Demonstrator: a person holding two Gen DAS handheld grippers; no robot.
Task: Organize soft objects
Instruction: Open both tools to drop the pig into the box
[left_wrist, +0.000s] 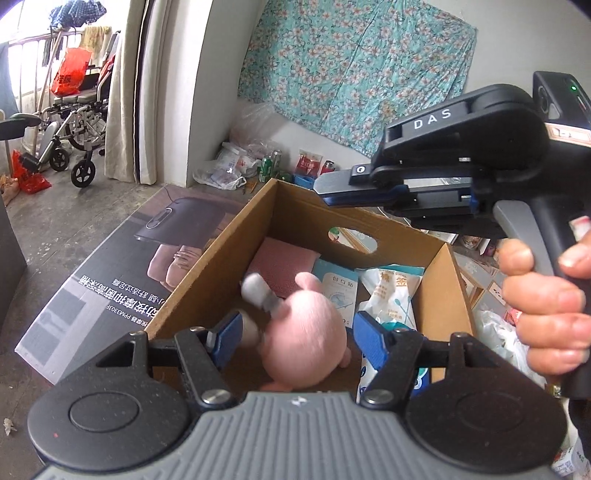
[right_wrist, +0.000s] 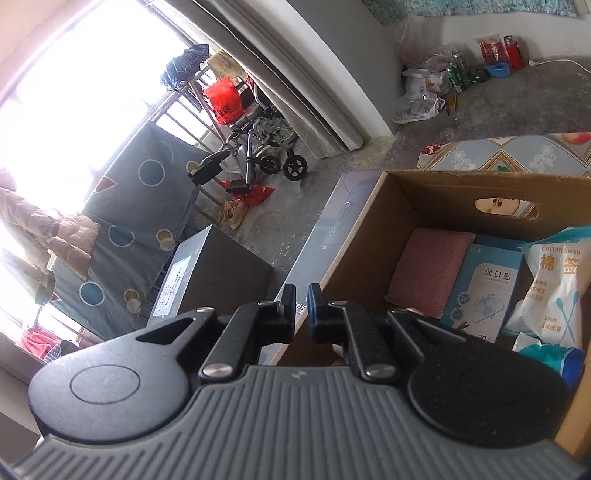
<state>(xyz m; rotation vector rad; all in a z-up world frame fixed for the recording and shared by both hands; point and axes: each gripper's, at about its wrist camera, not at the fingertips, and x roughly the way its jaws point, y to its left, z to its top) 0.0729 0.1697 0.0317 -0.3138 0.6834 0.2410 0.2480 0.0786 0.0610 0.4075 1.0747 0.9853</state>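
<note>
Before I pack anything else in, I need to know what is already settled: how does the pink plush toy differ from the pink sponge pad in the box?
The pink plush toy is rounded and bulging with small ears; the pink sponge pad is a flat, textured rectangle. The toy sits blurred between the left tool's spread fingers; the pad lies sharp and untouched on the floor of the cardboard box, by its far wall. Both are pink, soft and within that box.
</note>
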